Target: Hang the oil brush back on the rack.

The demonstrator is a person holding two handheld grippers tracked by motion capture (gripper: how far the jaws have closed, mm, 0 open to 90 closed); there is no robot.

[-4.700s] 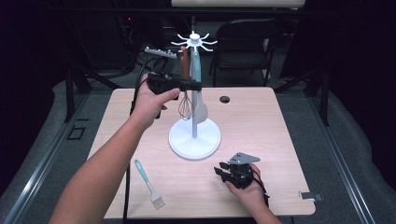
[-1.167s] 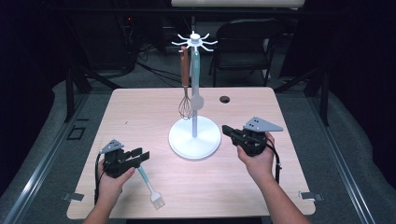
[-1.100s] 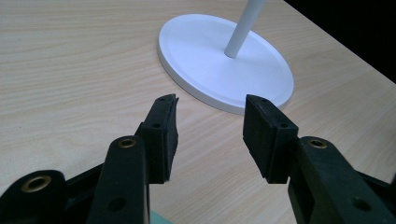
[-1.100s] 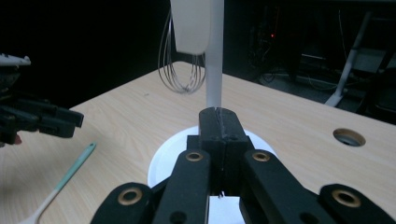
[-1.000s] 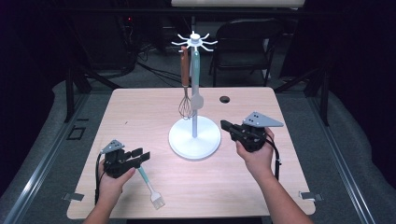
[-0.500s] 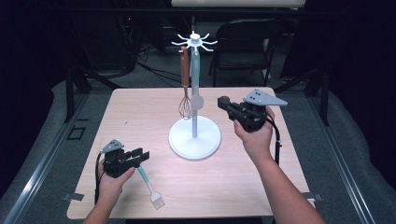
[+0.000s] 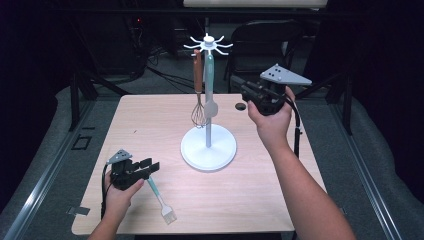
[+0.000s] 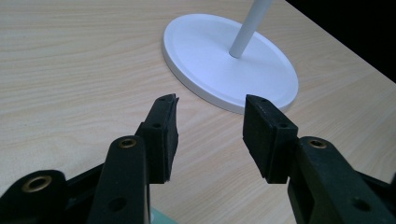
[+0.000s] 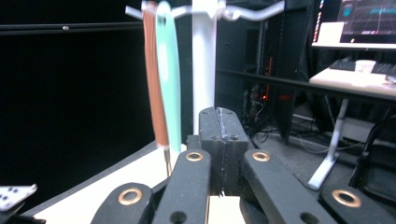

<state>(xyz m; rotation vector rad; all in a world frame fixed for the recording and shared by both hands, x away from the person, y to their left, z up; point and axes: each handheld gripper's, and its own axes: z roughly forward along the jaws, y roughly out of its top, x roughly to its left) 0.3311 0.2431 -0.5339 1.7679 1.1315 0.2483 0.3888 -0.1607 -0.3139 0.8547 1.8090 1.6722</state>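
the left gripper [image 7: 150,165] sits low at the near left, held in the left hand [image 7: 120,192], jaws spread wide apart with nothing between them. the right gripper [image 7: 239,82] is raised on an outstretched forearm, its jaws pressed together and empty.

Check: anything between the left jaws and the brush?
Nothing visible. The left gripper hangs open right over the handle end of the brush, which lies alone on the table. The stand sits off to the side, clear of it.
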